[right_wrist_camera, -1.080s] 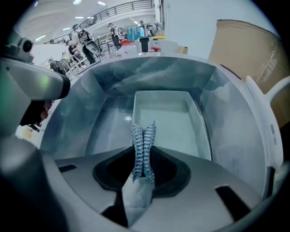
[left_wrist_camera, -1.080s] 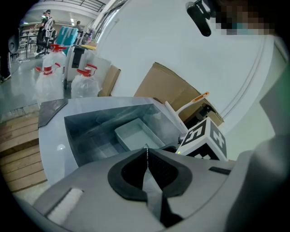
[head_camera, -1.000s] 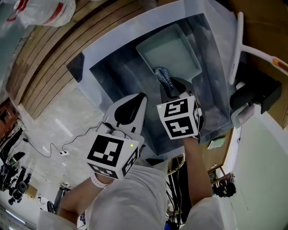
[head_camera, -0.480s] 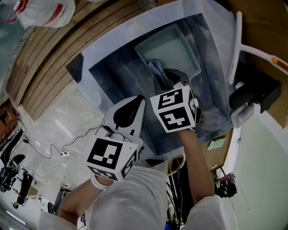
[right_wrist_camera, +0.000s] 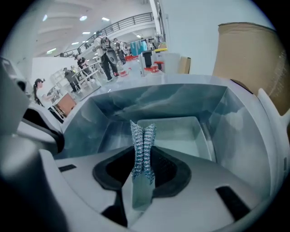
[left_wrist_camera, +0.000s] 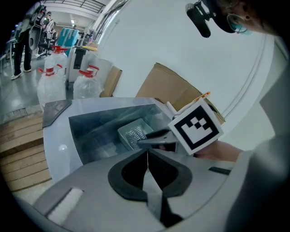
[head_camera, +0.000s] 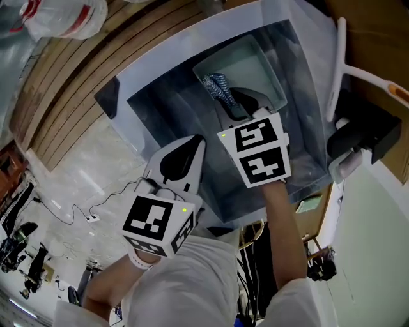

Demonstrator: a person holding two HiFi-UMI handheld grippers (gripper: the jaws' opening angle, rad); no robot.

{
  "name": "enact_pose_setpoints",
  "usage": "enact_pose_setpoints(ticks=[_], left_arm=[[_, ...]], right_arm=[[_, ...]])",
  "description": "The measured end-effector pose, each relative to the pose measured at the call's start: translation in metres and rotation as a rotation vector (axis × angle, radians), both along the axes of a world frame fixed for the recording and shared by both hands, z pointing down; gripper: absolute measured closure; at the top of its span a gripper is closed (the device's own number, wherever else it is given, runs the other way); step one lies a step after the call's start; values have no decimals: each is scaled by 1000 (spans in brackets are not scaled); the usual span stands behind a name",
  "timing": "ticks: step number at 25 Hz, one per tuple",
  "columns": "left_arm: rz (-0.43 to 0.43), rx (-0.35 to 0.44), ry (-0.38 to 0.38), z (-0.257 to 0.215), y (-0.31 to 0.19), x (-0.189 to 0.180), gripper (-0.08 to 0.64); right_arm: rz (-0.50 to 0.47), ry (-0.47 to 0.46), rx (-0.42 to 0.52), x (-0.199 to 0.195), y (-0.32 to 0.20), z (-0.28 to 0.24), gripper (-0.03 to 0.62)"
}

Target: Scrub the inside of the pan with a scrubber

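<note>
A pale rectangular pan (head_camera: 246,64) lies in the steel sink (head_camera: 160,60). My right gripper (head_camera: 233,105) is shut on a blue-silver mesh scrubber (head_camera: 217,86) and reaches into the sink. The scrubber hangs over the pan's near left corner; I cannot tell whether it touches. In the right gripper view the scrubber (right_wrist_camera: 143,145) stands pinched between the jaws in front of the pan (right_wrist_camera: 176,131). My left gripper (head_camera: 190,145) is shut with nothing in it, held back over the sink's near edge. The left gripper view looks past its shut jaws to the pan (left_wrist_camera: 136,129) and the right gripper's marker cube (left_wrist_camera: 195,127).
A white long-handled tool (head_camera: 335,64) and a black box (head_camera: 361,128) sit to the right of the sink. Wooden slats (head_camera: 70,83) and a plastic bag (head_camera: 64,16) lie on the left. Water jugs (left_wrist_camera: 86,81) and cardboard (left_wrist_camera: 172,88) stand beyond the sink. People stand far off (right_wrist_camera: 106,50).
My right gripper has carried the scrubber farther into the sink and leftward, from the pan's near edge to its near left corner. The left gripper has stayed still.
</note>
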State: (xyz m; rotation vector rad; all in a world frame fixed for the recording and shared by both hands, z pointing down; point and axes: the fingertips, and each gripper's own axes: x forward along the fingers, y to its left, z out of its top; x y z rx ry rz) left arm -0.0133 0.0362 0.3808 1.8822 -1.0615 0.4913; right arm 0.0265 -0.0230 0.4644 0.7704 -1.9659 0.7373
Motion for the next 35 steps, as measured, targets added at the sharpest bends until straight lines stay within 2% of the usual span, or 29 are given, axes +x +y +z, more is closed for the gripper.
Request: enact_pose_setpoints(ticks=[2, 6, 10, 16, 20, 22, 28, 32, 35], left_arm=[[-2, 0, 0, 0, -1, -1, 554], [-2, 2, 6, -1, -4, 0, 554], [6, -3, 6, 1, -4, 3, 554], [7, -5, 0, 1, -3, 1, 554], [9, -3, 0, 2, -5, 1, 554], [9, -10, 0, 3, -4, 0, 554], [13, -2, 3, -1, -5, 1, 554], [7, -8, -1, 2, -2, -2, 554], [8, -7, 3, 0, 0, 0, 554]], right_arm=[[29, -12, 29, 5, -8, -10, 485], [7, 162, 146, 34, -25, -11, 483], [18, 205, 154, 52, -34, -3, 482], [35, 319, 191, 78, -51, 9, 482], [-31, 409, 264, 85, -65, 15, 482], [-66, 433, 270, 84, -65, 22, 483], [-66, 434, 197, 80, -54, 29, 497], [-104, 380, 153, 62, -37, 28, 502], [-97, 326, 121, 49, -26, 25, 502]])
